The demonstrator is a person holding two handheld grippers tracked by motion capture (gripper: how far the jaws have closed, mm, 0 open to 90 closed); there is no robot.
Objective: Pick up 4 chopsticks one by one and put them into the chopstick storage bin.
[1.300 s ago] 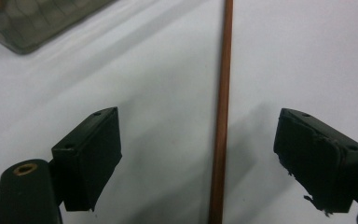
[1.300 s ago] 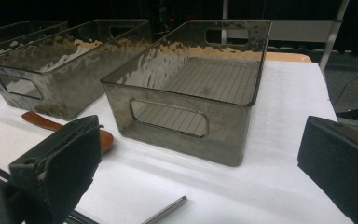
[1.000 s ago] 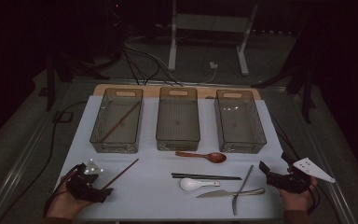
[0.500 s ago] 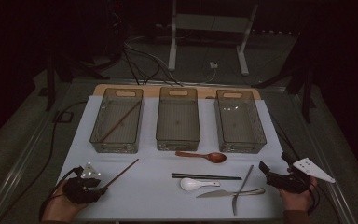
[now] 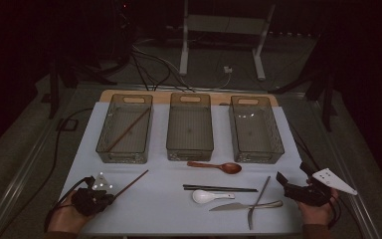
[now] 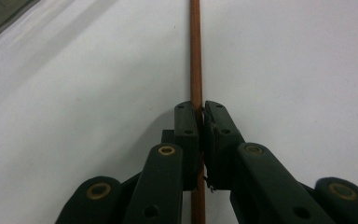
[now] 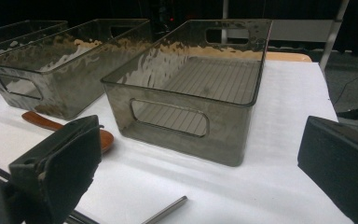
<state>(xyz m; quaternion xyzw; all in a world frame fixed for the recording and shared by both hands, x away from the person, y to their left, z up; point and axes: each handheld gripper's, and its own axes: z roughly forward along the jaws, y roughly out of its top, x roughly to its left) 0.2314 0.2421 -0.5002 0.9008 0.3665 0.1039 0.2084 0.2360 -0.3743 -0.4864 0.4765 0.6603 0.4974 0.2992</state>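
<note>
Our left claw (image 6: 199,116) has just been closing and is gripping 1 chopstick (image 6: 195,51); our right claw (image 7: 200,158) is gaping, holding nothing.

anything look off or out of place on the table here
Nothing spilled or broken. One oddity: a brown chopstick already lies in the left bin, while its mate lies on the mat, clamped by the left gripper.
</note>
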